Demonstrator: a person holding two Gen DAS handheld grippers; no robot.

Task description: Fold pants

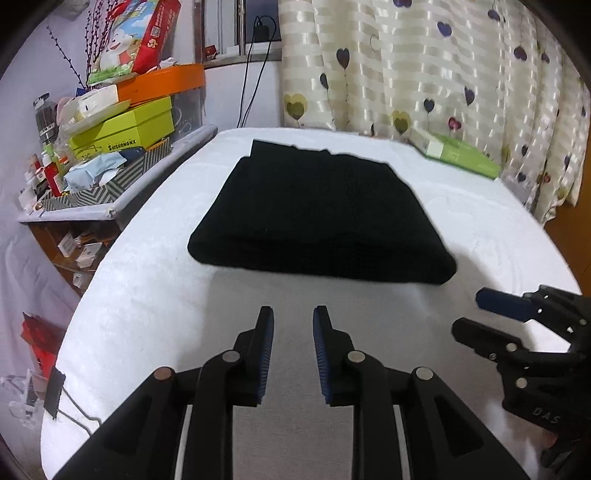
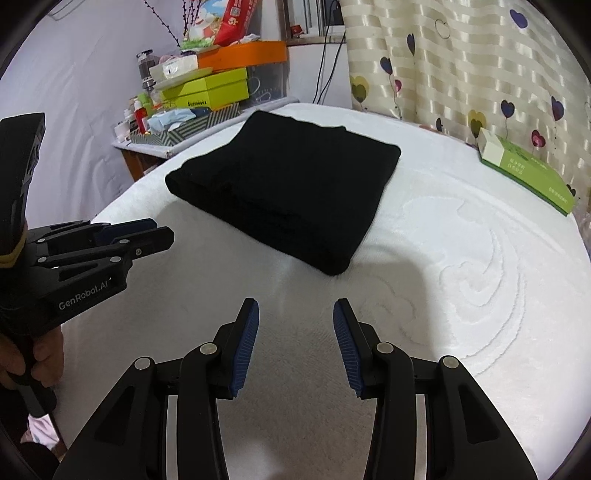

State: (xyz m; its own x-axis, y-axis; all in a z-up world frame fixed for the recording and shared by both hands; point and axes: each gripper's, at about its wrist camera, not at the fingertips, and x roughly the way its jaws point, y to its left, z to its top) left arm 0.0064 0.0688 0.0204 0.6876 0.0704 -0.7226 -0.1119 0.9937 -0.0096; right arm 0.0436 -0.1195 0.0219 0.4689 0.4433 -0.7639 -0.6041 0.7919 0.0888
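"GenRobot.AI" reads in white on the black body of the left gripper [image 2: 162, 230]. "DAS" is embossed on the right gripper [image 1: 469, 314] housing. "SHISHANGNX" is printed on the side of the lime-green box [image 1: 125, 129]. Print on the red package [image 1: 157, 35] and the green carton [image 2: 528, 170] is illegible.

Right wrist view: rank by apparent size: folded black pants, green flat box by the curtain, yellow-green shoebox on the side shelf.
1. folded black pants, clearly largest.
2. green flat box.
3. yellow-green shoebox.
The two boxes look close in size; the shoebox sits farther back and is partly covered, so their order is unsure.
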